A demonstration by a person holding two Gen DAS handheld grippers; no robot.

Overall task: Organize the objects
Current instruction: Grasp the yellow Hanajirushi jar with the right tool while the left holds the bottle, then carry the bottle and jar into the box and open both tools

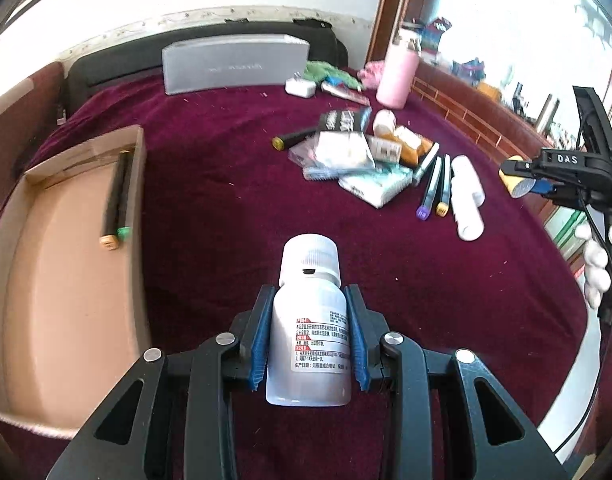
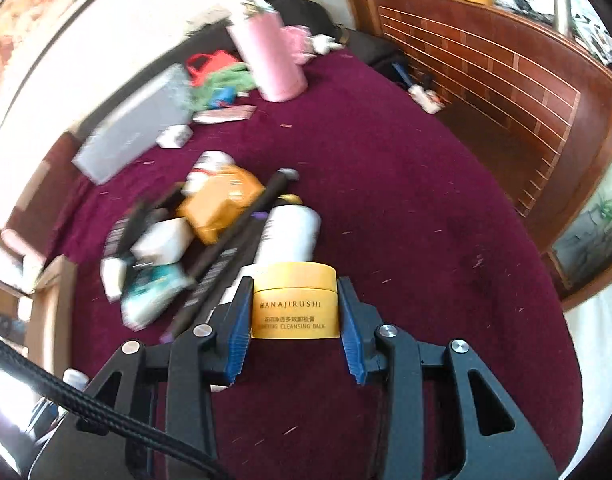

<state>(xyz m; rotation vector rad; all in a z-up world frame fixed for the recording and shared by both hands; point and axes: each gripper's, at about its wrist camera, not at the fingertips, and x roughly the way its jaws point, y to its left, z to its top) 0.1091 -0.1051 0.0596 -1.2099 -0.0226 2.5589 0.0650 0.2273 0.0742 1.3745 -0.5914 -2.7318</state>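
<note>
The white bottle (image 1: 309, 332) is sitting clamped between the left gripper (image 1: 310, 300)'s blue pads, its long axis running along the fingers and its cap pointing away over the maroon cloth (image 1: 210, 200). The right gripper (image 2: 295, 300) is pinching a yellow jar (image 2: 295, 300), lid up. A cardboard box (image 1: 66, 280) is lying to the left, a clutter pile (image 1: 370, 160) farther back, near a pink tumbler (image 1: 398, 76) and wooden panelling (image 2: 486, 80).

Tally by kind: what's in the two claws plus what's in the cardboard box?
bottle: 1, in left claw
jar: 1, in right claw
markers: 2, in box
Total: 4
</note>
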